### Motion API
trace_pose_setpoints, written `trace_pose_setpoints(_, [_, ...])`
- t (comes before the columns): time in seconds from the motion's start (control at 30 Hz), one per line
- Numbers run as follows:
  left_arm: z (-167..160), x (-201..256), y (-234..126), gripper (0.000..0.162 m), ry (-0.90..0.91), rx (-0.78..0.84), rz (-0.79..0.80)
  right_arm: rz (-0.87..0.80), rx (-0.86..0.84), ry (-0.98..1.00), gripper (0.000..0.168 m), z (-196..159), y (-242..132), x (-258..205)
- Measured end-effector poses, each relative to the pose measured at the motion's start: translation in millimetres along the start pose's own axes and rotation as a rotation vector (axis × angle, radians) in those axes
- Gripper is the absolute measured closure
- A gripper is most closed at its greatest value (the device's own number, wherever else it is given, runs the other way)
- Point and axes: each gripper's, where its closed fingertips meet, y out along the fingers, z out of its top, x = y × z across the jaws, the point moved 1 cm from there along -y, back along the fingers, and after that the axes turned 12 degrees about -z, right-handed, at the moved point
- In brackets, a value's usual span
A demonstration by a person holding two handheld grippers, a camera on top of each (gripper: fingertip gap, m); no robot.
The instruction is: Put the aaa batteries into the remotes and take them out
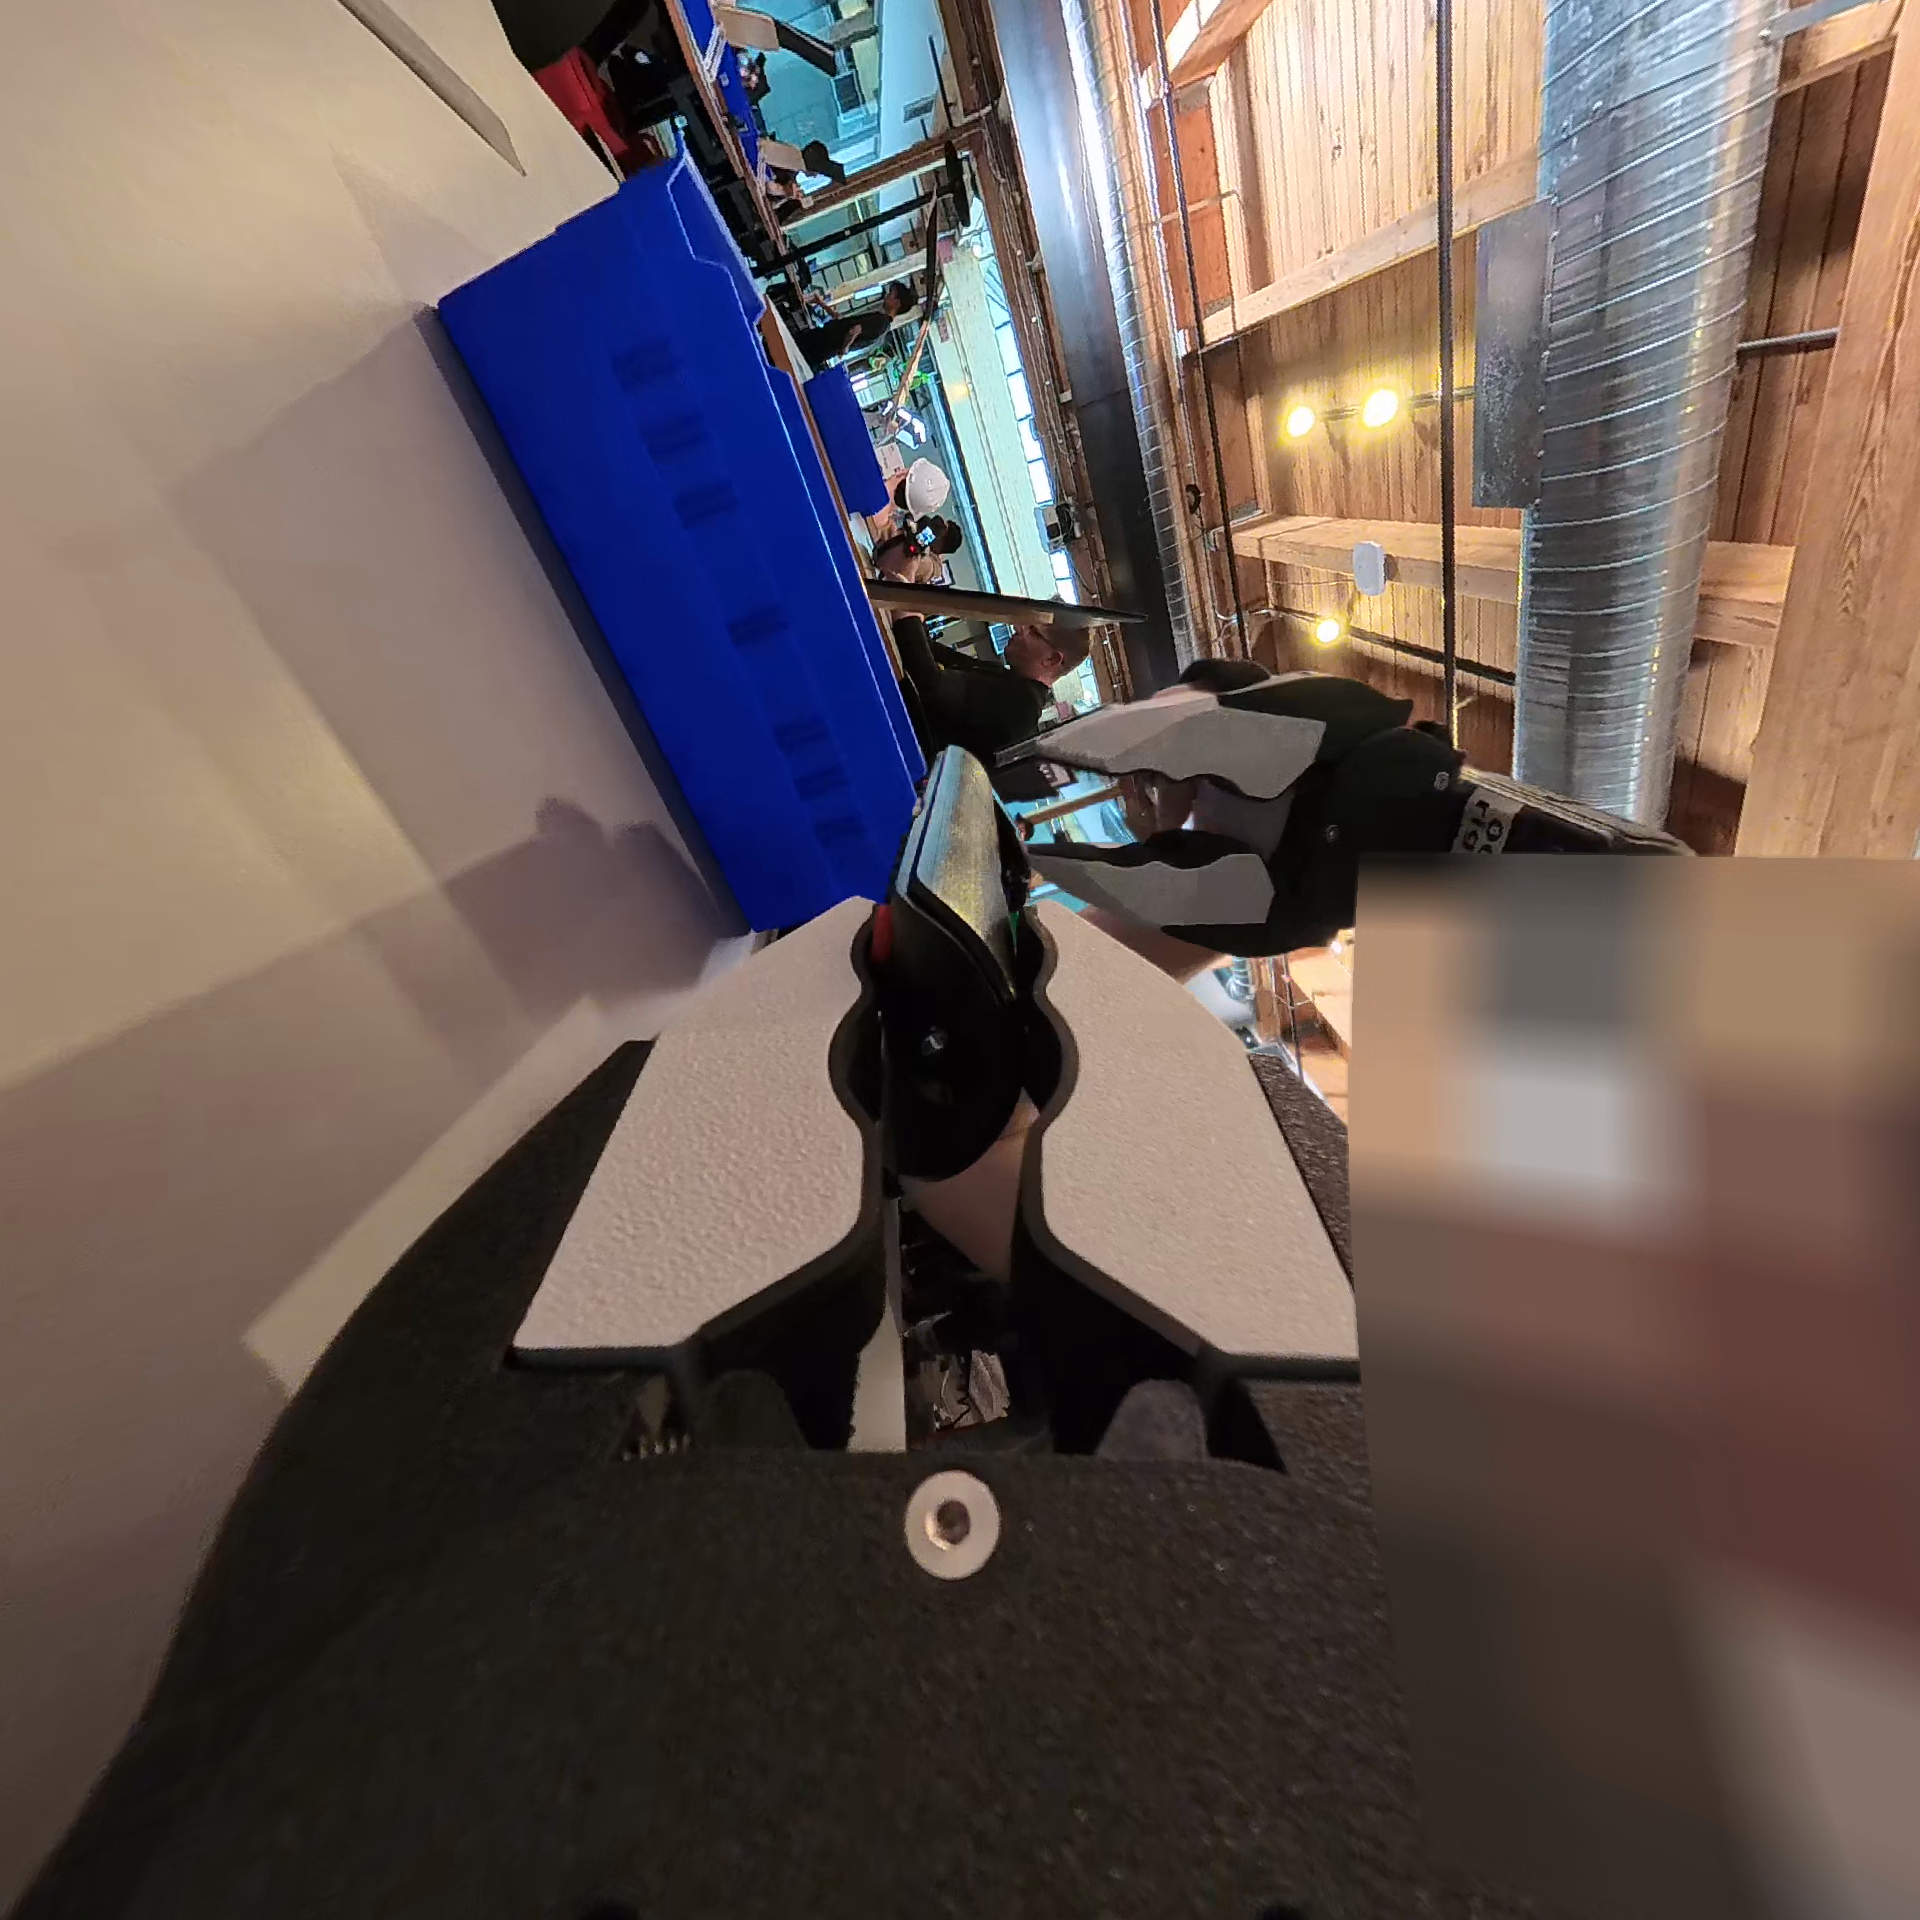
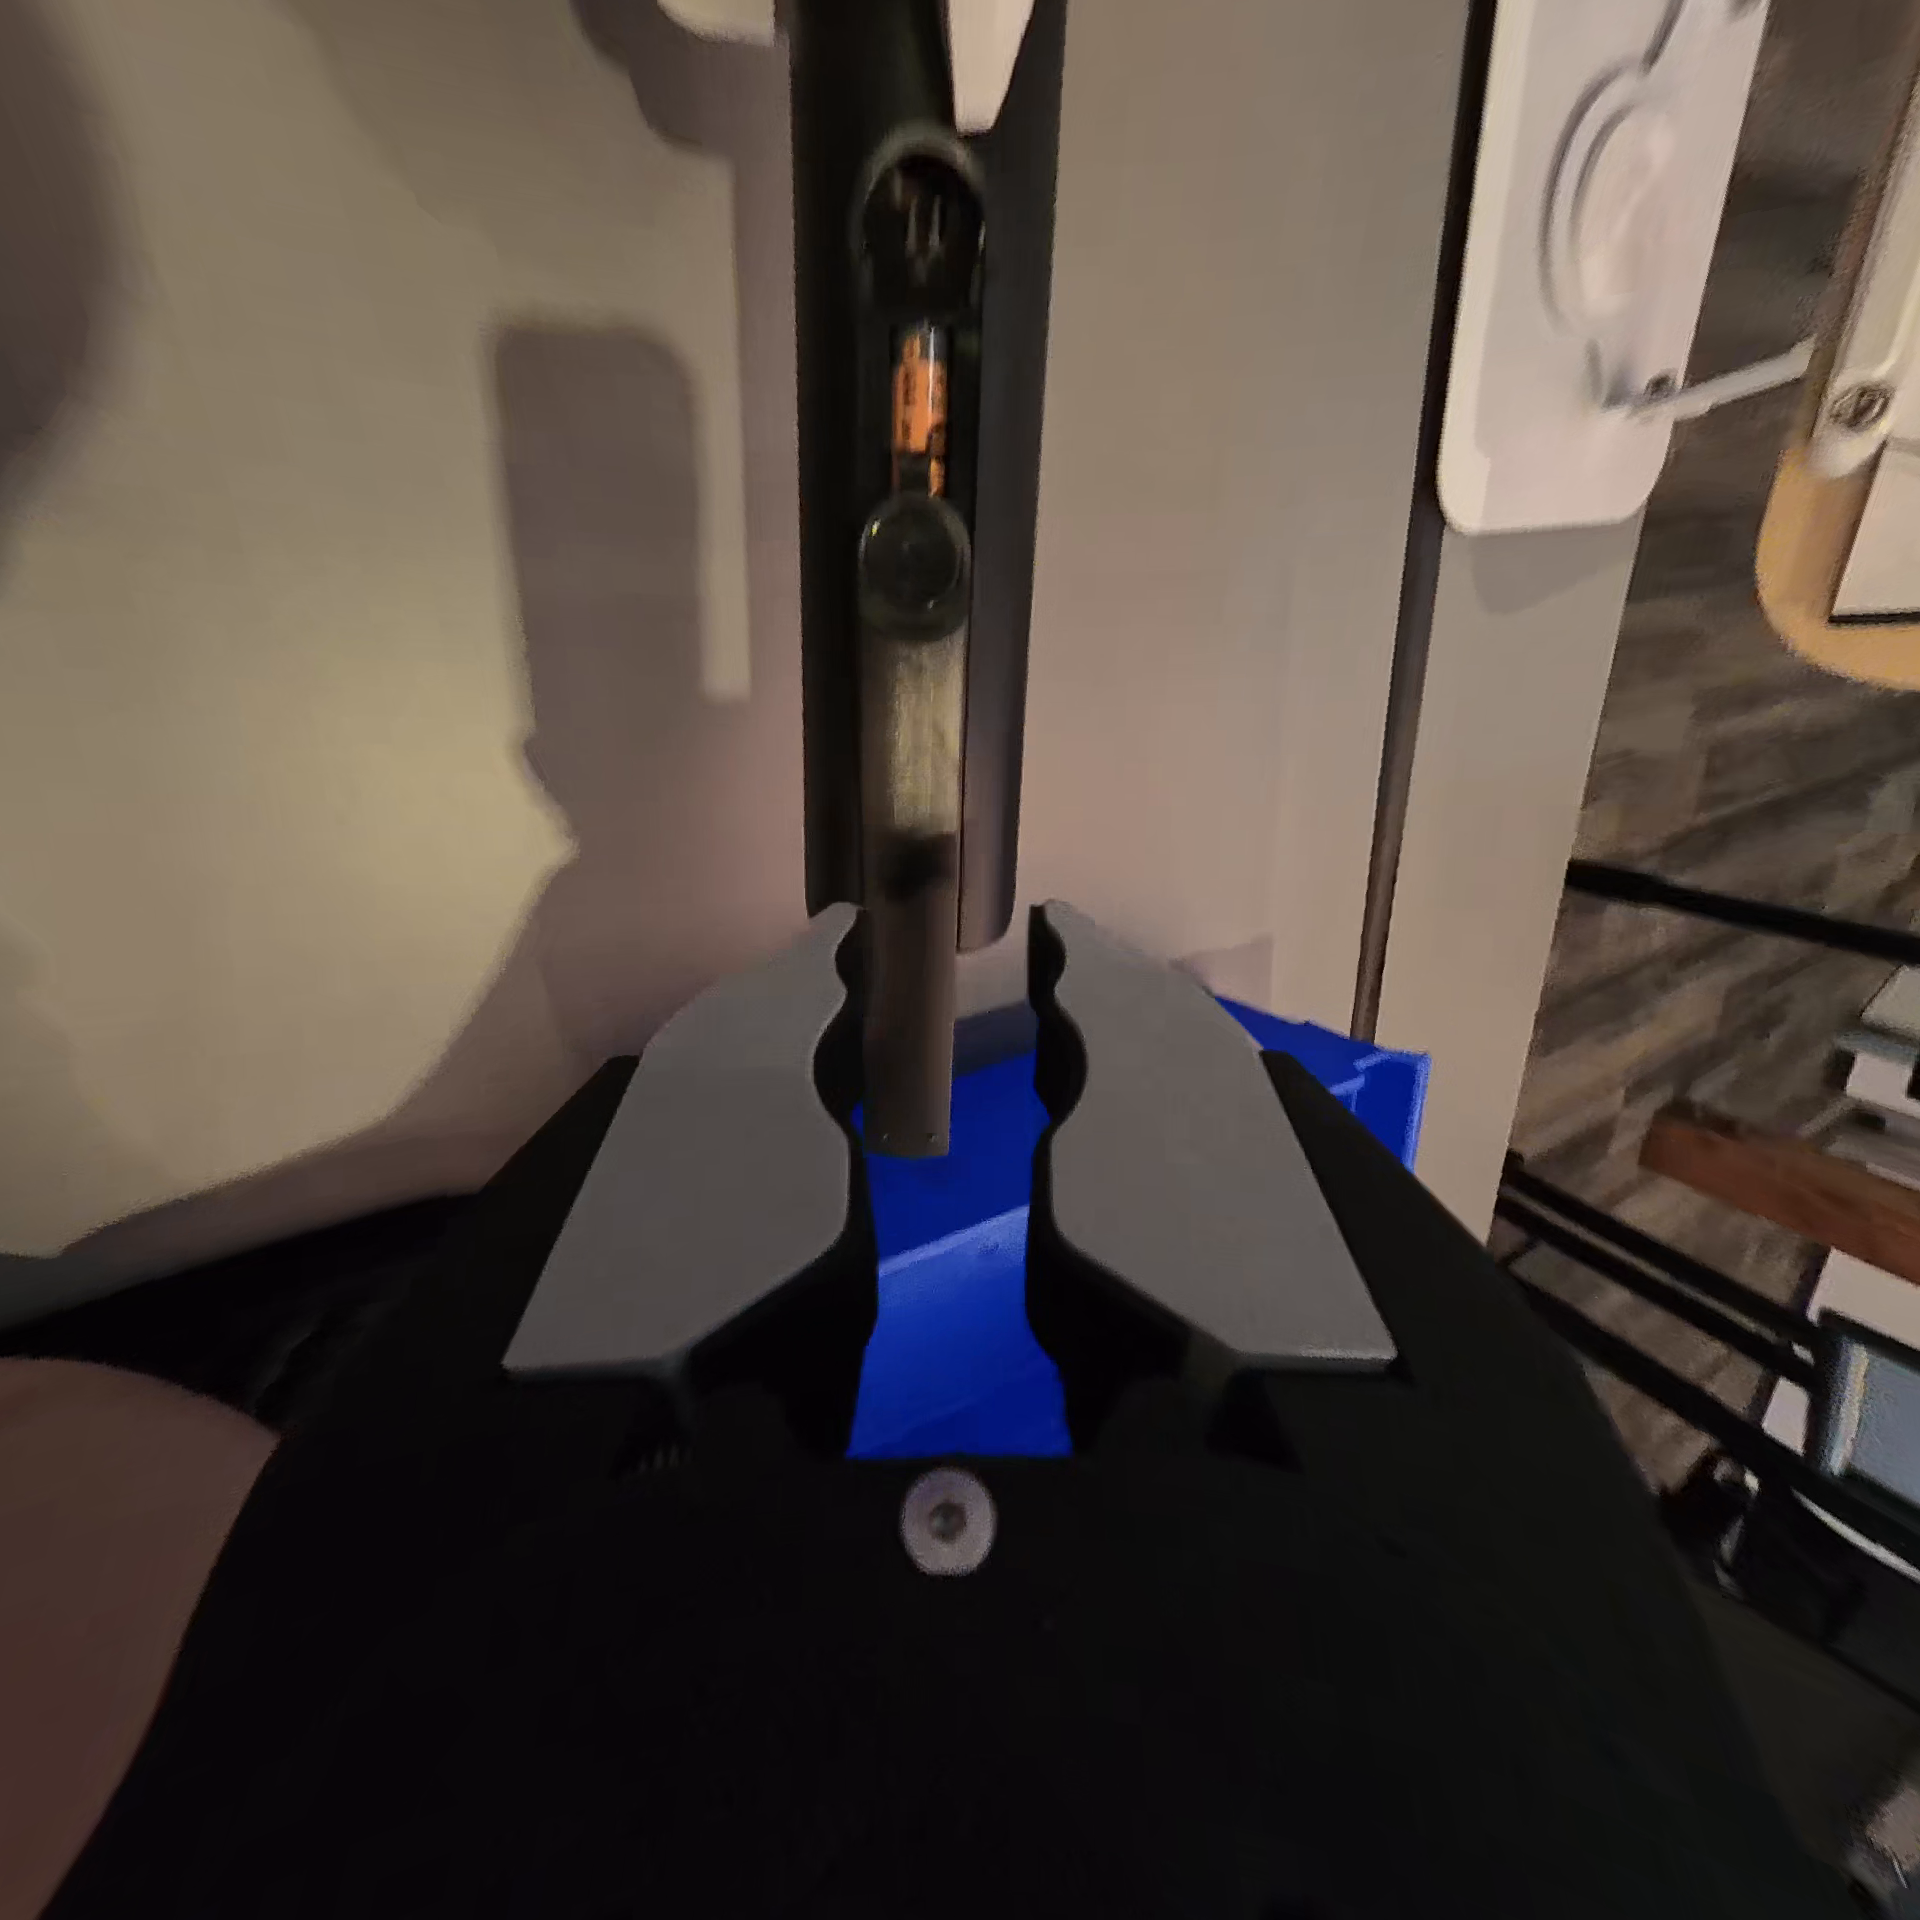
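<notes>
The pale surface point(image 1: 260, 727) fills the left of the left wrist view, and a long blue bin point(image 1: 675, 499) lies along its far side; the same bin shows below the right gripper in the right wrist view.

The left gripper point(image 1: 951, 997) is pinching a slim black remote point(image 1: 961, 894) by one end, holding it up off the surface. In the right wrist view that remote point(image 2: 997, 623) runs away from the camera with its back compartment open. The right gripper point(image 2: 940, 971) has its jaws parted, and in the left wrist view it hangs just past the remote's far end.

One battery point(image 2: 920, 416), black with orange markings, sits far down the open channel. A dark, narrow piece point(image 2: 909, 956) reaches from the channel out between the right gripper's fingers; the picture is smeared with motion, so it may be a second battery or the sliding cover, and whether the fingers touch it cannot be told.

The step in hand looks like the taking-out, or a fresh insertion, at the compartment's near end. The next move calls for the right gripper to close squarely on that dark piece while the left keeps the remote steady, then pull or push along the channel's line, not across it.
</notes>
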Motion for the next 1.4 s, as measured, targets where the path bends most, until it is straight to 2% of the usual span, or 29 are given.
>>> trace_pose_setpoints(0.27, [1,5,1,0.139,0.001,0.000,-0.017,0.109,0.122,0.033,0.158,17,2,-6])
trace_pose_setpoints(0.53, [0,8,3,0.139,0.006,0.002,-0.035,0.147,0.146,0.032,0.165,20,1,-11])
trace_pose_setpoints(1.0, [-1,4,3,0.139,-0.013,0.034,-0.037,0.102,0.128,-0.014,0.163,23,4,-11])
trace_pose_setpoints(1.17, [1,4,2,0.140,-0.043,0.050,-0.062,0.041,0.155,-0.018,0.162,30,4,-3])
trace_pose_setpoints(1.4, [5,5,-1,0.140,-0.043,0.068,-0.066,-0.017,0.226,0.026,0.157,26,-14,12])
